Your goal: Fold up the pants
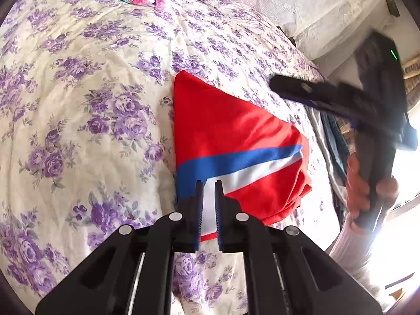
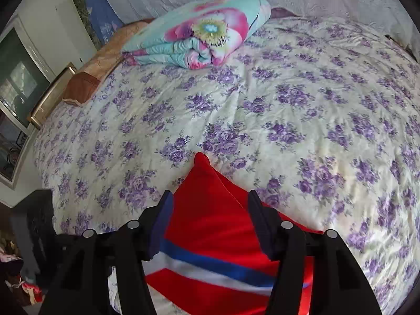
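The red pants (image 1: 223, 131) with a blue and a white stripe lie folded in a compact shape on the floral bedspread (image 1: 78, 105). My left gripper (image 1: 209, 186) hovers over their near edge, jaws nearly closed with a narrow gap, holding nothing. My right gripper (image 2: 210, 199) is open and empty above the pants (image 2: 207, 223). In the left wrist view it shows blurred at the right (image 1: 328, 97), held by a hand, off the cloth.
A folded turquoise and pink quilt (image 2: 202, 34) lies at the far side of the bed. A white lace cover (image 1: 288, 2) lies at the head. The bed's edge and dark clothing (image 1: 333, 141) are to the right of the pants. A cabinet (image 2: 15, 84) stands at left.
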`<state>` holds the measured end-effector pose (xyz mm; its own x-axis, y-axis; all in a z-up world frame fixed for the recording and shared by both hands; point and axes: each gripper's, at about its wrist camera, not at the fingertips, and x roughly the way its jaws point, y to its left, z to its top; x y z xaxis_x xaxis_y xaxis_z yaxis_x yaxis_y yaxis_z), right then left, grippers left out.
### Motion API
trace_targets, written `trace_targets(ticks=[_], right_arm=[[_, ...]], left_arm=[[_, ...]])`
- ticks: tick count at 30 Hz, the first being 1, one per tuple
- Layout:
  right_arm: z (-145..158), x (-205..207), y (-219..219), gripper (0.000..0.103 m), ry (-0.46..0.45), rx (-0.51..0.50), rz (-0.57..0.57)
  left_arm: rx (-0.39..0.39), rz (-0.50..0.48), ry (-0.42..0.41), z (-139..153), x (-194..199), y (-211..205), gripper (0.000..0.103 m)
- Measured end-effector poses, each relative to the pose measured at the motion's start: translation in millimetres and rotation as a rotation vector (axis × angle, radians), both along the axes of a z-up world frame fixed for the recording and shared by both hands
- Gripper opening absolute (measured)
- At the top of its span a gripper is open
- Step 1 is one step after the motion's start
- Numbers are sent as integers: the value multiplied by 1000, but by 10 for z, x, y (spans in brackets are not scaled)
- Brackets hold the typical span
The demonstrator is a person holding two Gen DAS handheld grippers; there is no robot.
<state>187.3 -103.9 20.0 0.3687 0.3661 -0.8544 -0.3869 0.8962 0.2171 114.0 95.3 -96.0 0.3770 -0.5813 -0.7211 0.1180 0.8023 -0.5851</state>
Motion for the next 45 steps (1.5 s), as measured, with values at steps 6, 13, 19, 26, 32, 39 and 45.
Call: trace_targets(ticks=[6, 13, 19, 26, 32, 39, 45], right_arm=[[5, -1008, -660, 62, -72, 47, -95], [-390, -1829, -1568, 62, -33, 105, -370], [-643, -2090, -1989, 62, 13, 196, -530], [-624, -2172, -1859, 62, -29, 193, -498], [-647, -2242, -1933, 62, -21, 204, -527], [-733, -2029, -1856, 62, 43, 264, -483], [-803, -1400, -1667, 62, 125, 355, -400]], left_arm=[[-137, -39, 150, -288, 305, -90, 12], [-173, -12, 121, -202, 224, 35, 58], [-160, 53, 113, -188, 261, 208, 81], [-210, -25, 138, -223, 372, 116, 81], [-245, -88, 170, -291, 583, 6, 81], [-170, -202, 154, -189, 483, -398, 82], [-103, -194, 205, -302, 328, -429, 66]])
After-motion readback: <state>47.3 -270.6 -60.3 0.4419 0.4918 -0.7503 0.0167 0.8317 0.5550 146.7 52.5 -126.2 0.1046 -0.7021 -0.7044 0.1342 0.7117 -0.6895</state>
